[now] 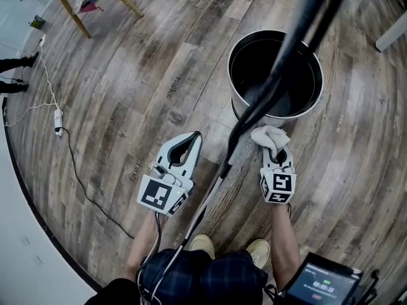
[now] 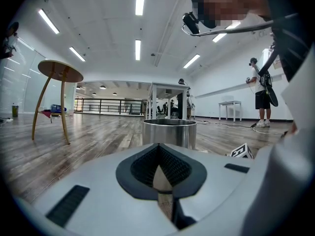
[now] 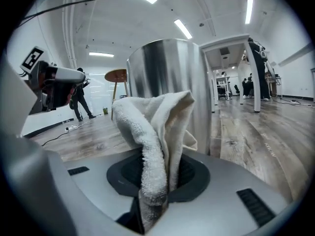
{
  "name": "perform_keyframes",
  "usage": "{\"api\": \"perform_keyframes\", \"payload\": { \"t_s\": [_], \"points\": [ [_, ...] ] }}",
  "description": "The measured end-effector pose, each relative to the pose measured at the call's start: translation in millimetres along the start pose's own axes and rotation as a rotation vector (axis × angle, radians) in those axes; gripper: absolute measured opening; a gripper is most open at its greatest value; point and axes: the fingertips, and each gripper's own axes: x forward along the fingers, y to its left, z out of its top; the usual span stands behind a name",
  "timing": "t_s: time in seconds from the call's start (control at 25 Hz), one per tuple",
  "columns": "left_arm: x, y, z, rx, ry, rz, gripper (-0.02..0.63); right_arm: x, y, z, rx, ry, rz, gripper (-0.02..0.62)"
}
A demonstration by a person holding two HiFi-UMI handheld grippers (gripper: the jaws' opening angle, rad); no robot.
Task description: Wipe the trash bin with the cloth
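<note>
Head view: trash bin point(image 1: 302, 53) upright on wood floor point(image 1: 127, 94), top open, inside dark. Right gripper point(image 1: 278, 152) just before bin's near wall, jaws clamped on white cloth point(image 1: 268, 135). Cloth bunched, standing up past jaw tips, next to steel side; contact with bin unclear. Right gripper view: cloth folds pinched between pads, bin wall directly behind. Left gripper point(image 1: 193, 140) beside right one, short of bin, jaws closed tip to tip, nothing between them.
</note>
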Motion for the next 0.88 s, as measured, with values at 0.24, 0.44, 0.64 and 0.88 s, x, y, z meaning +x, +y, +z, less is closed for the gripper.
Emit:
{"api": "perform_keyframes", "payload": {
  "t_s": [0.24,0.44,0.64,0.88],
  "points": [
    [-0.5,-1.7,-1.1,0.004,0.004,-0.003,-0.003,-3.8,-63.4,-8.4,0.075,0.006,-0.122,0.090],
    [-0.9,-2.2,3.0,0.016,0.000,-0.001,-0.003,9.5,-108.4,-13.3,0.112,0.032,-0.190,0.089],
    [-4.6,-0.4,1.9,0.020,0.002,0.010,-0.003,16.1,-123.4,-8.4,0.109,0.034,-0.203,0.091],
    [-4.1,-2.8,2.4,0.026,0.006,0.005,-0.003,14.6,-119.3,-12.1,0.123,0.029,-0.196,0.089]
  ]
}}
